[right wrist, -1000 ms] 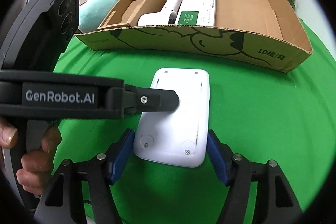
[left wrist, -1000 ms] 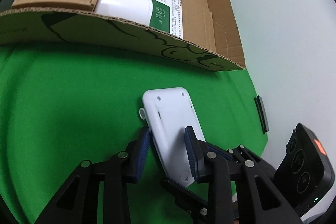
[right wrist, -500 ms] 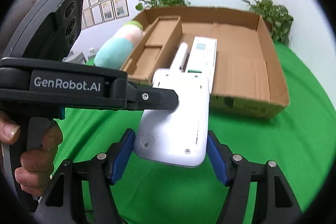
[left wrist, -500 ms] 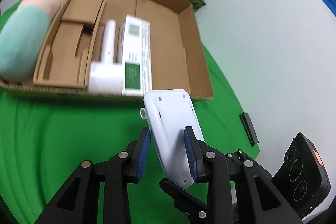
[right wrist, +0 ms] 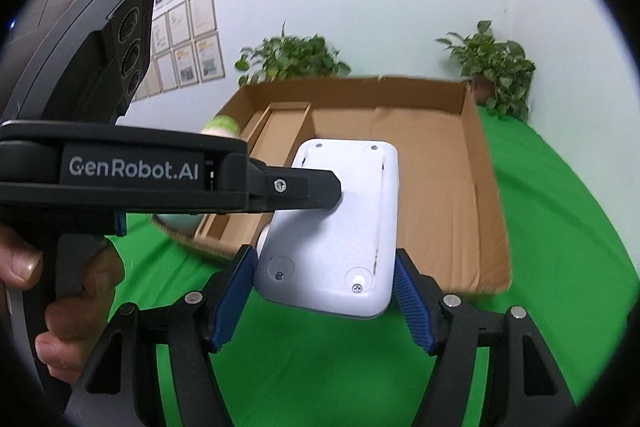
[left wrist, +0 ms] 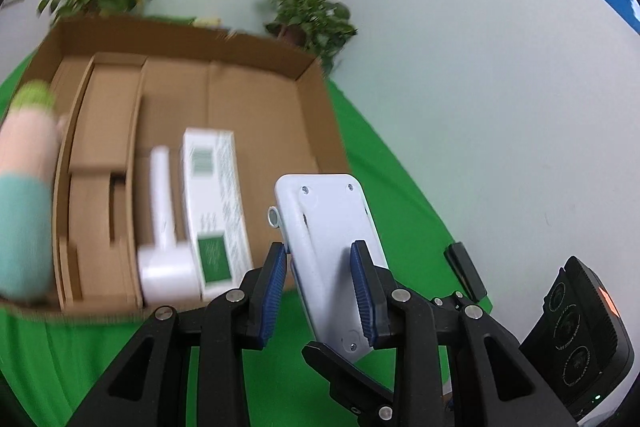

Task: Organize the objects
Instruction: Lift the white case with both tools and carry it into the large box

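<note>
A white plastic device (right wrist: pixel 340 223), screw-studded back facing up, is held in the air above the green cloth (right wrist: pixel 560 227), just short of the cardboard box (left wrist: pixel 312 115) at twelve o'clock. The right gripper (right wrist: pixel 326 301) clamps its short end across the full width. The left gripper (left wrist: pixel 320 289), entering from nine o'clock in the right wrist view, pinches one long edge across its thickness. This two-handed hold probably steadies a broad, smooth casing. Inside the box lie a white bottle (left wrist: pixel 164 227) and a green-and-white carton (left wrist: pixel 214 211); the bare floor at their three o'clock looks like the intended spot. A plush toy (left wrist: pixel 24 195) rests at the box's nine o'clock side.
</note>
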{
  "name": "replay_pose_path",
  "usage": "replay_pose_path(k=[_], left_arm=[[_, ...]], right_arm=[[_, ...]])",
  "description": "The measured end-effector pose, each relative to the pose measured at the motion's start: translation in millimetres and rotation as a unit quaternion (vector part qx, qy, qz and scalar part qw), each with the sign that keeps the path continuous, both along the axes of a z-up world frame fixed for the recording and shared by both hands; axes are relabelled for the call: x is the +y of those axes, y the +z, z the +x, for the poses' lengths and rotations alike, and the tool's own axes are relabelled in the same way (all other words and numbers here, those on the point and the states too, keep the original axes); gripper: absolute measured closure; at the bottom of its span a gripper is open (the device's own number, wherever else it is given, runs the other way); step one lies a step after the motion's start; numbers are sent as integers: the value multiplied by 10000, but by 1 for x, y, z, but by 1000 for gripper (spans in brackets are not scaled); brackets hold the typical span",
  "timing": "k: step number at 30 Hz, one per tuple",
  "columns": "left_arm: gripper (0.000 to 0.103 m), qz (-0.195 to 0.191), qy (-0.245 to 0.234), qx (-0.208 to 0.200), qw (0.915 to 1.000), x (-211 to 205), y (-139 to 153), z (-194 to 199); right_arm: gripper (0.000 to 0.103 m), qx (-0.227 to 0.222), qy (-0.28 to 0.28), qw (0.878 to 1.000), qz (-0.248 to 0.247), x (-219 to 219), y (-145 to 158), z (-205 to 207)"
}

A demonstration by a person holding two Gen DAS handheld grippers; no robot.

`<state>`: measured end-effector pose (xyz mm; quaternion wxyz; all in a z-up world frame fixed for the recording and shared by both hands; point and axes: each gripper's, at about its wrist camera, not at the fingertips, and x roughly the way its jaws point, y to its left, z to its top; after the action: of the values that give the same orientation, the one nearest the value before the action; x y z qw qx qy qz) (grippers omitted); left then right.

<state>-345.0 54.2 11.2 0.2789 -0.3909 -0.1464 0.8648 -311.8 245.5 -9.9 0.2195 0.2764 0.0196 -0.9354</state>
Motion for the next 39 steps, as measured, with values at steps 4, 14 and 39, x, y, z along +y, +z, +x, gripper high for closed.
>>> replay_pose_path(k=[4,14,39], left_arm=[[73,-108,-137,284,9994,14,33,-21],[73,-495,-229,233,9982,43,54,-75],[73,-1473,-95,-1136,9825,89,-115,-146]], right_arm=[[36,247,-107,9996,-122,10,22,-20],[36,88,-88,9994,-337,32,34,-76],[36,-2263,376,9722,-477,47,-99,-146]])
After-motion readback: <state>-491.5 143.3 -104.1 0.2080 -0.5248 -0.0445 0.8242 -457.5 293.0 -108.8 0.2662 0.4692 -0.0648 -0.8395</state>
